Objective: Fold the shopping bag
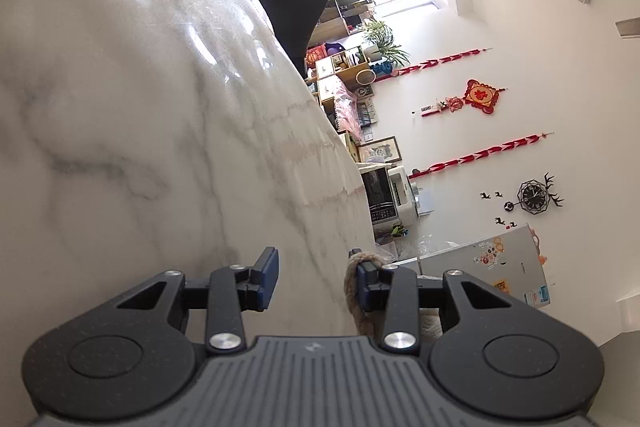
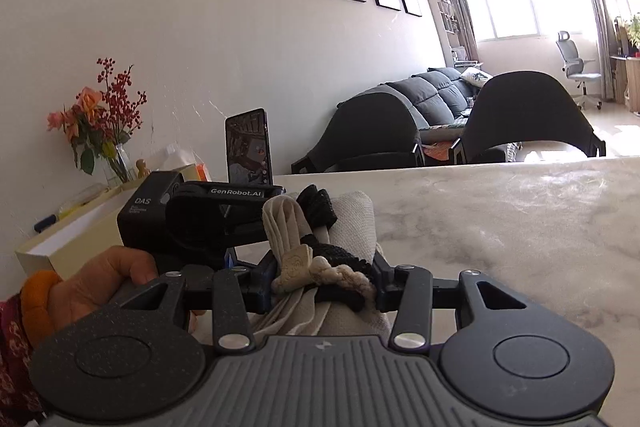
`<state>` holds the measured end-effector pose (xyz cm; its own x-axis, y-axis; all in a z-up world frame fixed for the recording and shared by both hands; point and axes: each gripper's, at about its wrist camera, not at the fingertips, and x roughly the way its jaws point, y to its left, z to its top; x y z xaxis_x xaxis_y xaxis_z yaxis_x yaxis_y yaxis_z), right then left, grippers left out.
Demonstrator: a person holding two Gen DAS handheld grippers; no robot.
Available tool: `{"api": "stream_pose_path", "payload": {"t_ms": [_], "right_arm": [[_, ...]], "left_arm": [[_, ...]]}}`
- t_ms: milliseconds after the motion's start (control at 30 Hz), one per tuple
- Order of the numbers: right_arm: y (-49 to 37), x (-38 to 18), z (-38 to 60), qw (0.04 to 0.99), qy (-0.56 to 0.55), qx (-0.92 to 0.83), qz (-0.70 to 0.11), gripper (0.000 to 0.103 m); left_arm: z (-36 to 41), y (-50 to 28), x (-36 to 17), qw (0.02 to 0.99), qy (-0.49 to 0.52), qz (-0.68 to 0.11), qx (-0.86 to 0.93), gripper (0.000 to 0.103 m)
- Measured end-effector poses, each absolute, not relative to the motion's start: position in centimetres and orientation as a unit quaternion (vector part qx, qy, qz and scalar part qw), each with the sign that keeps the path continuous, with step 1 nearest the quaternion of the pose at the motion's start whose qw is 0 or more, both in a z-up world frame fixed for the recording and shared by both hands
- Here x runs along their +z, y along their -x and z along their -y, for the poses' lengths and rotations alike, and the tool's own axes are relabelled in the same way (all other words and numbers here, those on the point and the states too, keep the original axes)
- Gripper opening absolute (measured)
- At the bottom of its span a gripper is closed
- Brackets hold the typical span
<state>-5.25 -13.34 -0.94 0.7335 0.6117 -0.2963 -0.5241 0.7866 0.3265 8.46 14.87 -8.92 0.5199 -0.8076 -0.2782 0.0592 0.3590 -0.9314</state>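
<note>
1. Nearest the right wrist camera is the right gripper (image 2: 324, 281). Its jaws are clamped on the bunched shopping bag (image 2: 352, 223), a cream woven cloth with flat folded straps, a braided cord and a black mesh band.
2. The bag sits between the pads and bulges beyond them, over the near part of the marble table (image 2: 500, 219).
3. Only this view shows the person's left hand (image 2: 92, 287), with an orange cuff, gripping the black body of the other tool to the left of the bag. A propped phone (image 2: 248, 147) and a vase of flowers (image 2: 100, 115) stand behind it.
4. Only the left wrist view shows the left gripper (image 1: 316, 281). The picture is strongly tilted. Its jaws stand parted with nothing pressed between them; a loop of the braided cord (image 1: 354, 291) hangs over the right-hand finger.
5. In this view the table edge runs diagonally beside that gripper, with bare glossy grey-veined marble stretching away to its left.
6. To the right of the bag the tabletop lies open as far as two dark chairs (image 2: 524, 115) at its far edge.
</note>
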Motion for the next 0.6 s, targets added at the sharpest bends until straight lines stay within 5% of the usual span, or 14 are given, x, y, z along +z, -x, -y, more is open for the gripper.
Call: {"api": "stream_pose_path", "payload": {"t_ms": [600], "right_arm": [[5.2, -1.7, 16.4, 0.903, -0.285, 0.271, -0.172, 0.048]], "left_arm": [[-13.9, -6.0, -11.9, 0.625, 0.631, -0.373, -0.268, 0.025]]}}
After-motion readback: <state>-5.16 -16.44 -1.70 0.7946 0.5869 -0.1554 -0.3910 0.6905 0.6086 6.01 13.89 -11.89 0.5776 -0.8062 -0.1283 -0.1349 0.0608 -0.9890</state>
